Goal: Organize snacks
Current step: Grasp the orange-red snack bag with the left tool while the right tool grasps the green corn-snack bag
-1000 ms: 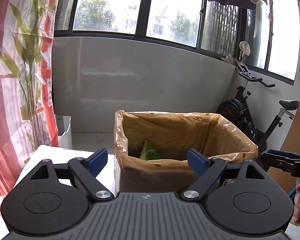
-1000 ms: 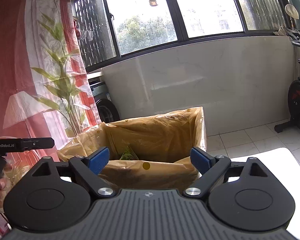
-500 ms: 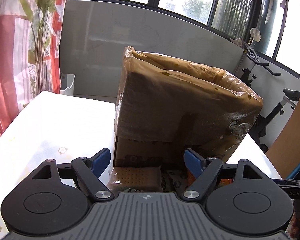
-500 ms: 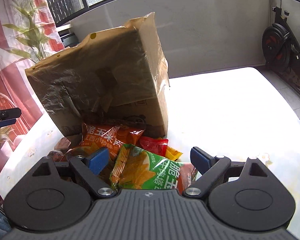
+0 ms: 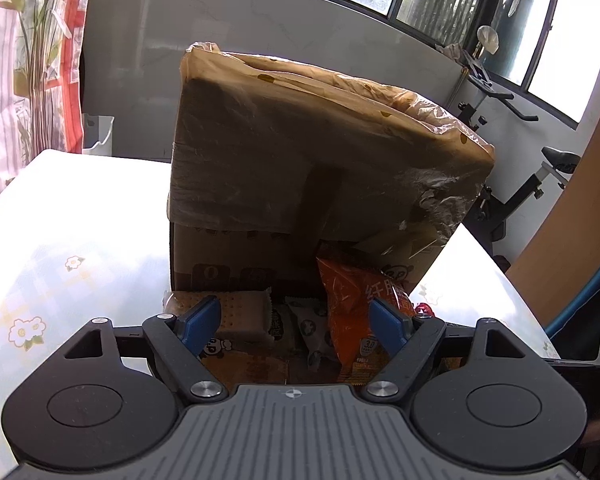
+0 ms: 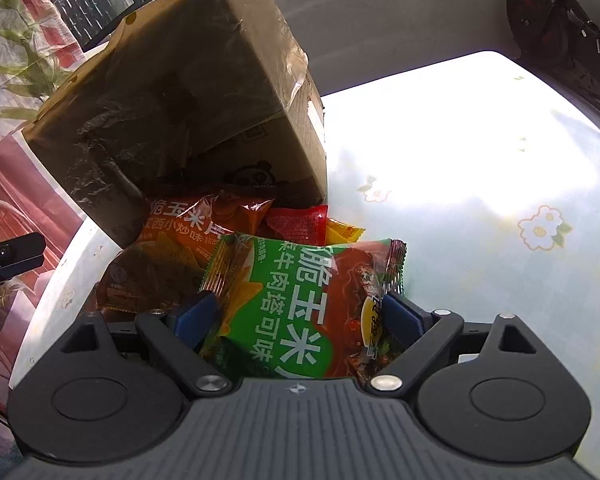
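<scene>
a: right gripper (image 6: 296, 314) spread wide, holding nothing, straddling the green-and-red corn chip bag (image 6: 300, 300) without visibly touching.

b: left gripper (image 5: 294, 316) likewise released, hanging over a cracker pack (image 5: 236, 314) and an orange chip bag (image 5: 360, 308).

a: probably light as air, puffy, crinkly, slick film. likely to squirm out of a pinch across the belly.

b: better to nip a crimped end seam or a corner, gently; brittle chips inside, by the look.

a: glossy green bag with bold white lettering and a red half, lying flat atop an orange bag (image 6: 188, 236), with small red (image 6: 298, 224) and yellow (image 6: 344, 232) packets behind.

b: all heaped on the flowered tablecloth (image 6: 480, 200), hard against the foot of the plastic-lined cardboard box (image 5: 320, 160).

a: nothing lifted yet; sorting barely begun, apparently.
</scene>
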`<state>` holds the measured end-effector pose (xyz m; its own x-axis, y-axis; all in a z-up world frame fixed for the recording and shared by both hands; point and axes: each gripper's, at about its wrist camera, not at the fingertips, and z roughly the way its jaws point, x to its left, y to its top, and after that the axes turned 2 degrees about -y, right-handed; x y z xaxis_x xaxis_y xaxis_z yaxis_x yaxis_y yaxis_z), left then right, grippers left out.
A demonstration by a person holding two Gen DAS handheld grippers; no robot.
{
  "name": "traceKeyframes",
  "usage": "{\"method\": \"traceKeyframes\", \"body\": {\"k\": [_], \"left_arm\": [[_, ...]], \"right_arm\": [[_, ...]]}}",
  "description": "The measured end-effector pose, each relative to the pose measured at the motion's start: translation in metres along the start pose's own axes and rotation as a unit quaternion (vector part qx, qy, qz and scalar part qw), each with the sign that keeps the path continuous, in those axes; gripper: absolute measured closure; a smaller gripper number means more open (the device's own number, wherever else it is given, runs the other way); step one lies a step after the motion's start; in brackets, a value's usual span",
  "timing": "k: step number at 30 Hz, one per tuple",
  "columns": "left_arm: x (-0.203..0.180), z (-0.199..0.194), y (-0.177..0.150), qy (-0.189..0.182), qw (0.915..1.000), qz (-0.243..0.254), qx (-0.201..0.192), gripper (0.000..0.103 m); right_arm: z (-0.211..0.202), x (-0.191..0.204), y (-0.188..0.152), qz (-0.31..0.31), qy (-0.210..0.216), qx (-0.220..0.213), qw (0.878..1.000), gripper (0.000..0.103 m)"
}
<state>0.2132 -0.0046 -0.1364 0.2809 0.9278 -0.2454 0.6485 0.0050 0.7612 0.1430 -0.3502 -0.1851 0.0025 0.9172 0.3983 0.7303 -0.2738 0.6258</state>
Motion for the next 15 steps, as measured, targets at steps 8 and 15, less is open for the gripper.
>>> {"method": "traceKeyframes", "body": {"k": [8, 15], "left_arm": [[-0.030, 0.036, 0.003, -0.022, 0.9991, 0.028, 0.025, 0.020], [-0.059, 0.078, 0.003, -0.041, 0.9971, 0.039, 0.052, 0.019]], "right_arm": [[-0.002, 0.000, -0.006, -0.011, 0.008, -0.017, 1.000, 0.019], [-0.013, -0.002, -0.010, -0.032, 0.022, -0.031, 0.999, 0.029]]}}
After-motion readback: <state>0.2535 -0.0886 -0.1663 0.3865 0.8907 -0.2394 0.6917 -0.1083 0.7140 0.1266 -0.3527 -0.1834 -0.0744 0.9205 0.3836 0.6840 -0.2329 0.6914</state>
